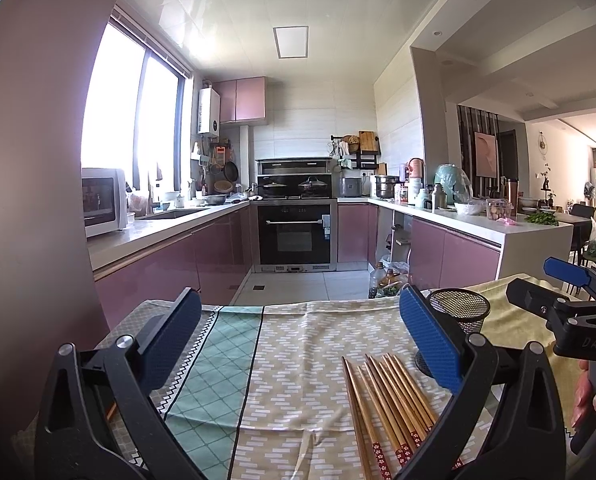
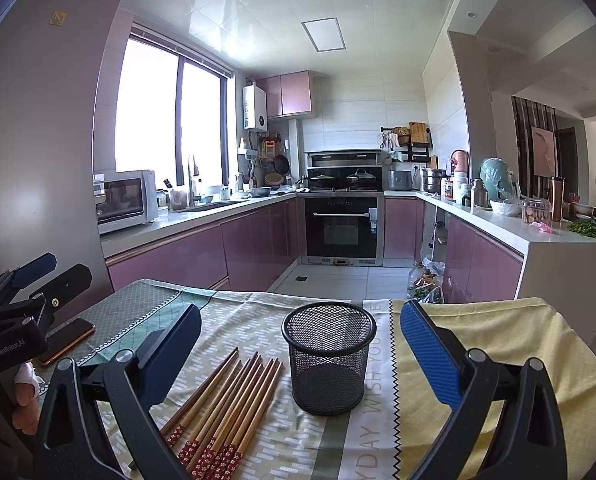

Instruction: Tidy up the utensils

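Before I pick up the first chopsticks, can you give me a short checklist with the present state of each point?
1. Mesh cup upright, mouth free: ok.
2. Chopsticks lying on the tablecloth, none in the cup: ok.
3. Right gripper open, holding nothing: ok.
4. Left gripper open, holding nothing: ok.
5. Chopsticks apart from each other for a single grasp: not ok, they lie bunched.
6. Phone away from chopsticks: ok.
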{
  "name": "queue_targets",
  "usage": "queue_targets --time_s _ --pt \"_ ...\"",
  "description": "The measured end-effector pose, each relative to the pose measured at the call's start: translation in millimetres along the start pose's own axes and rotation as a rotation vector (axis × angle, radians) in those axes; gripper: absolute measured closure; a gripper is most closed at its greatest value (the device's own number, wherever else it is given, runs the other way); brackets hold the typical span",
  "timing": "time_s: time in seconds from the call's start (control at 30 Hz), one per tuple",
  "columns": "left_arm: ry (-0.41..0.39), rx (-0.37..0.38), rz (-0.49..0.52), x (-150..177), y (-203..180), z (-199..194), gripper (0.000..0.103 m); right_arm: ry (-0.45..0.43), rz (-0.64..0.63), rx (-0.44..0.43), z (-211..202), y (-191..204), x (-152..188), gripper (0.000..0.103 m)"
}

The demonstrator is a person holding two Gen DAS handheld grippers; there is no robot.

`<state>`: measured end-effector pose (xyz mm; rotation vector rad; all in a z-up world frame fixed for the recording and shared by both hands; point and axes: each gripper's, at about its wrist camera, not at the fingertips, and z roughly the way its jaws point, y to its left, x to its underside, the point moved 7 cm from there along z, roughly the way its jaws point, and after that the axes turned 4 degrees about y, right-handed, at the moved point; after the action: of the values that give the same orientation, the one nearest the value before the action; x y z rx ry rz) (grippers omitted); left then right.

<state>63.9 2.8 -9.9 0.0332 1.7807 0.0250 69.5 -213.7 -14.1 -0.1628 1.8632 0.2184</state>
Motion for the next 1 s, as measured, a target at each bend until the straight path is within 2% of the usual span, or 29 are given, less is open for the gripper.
queue_targets --time_s 1.0 --pt "-0.006 -0.004 -0.004 0.0 2.4 -0.9 0.005 -0.002 0.002 -0.003 -1.8 5.7 -2.9 0.007"
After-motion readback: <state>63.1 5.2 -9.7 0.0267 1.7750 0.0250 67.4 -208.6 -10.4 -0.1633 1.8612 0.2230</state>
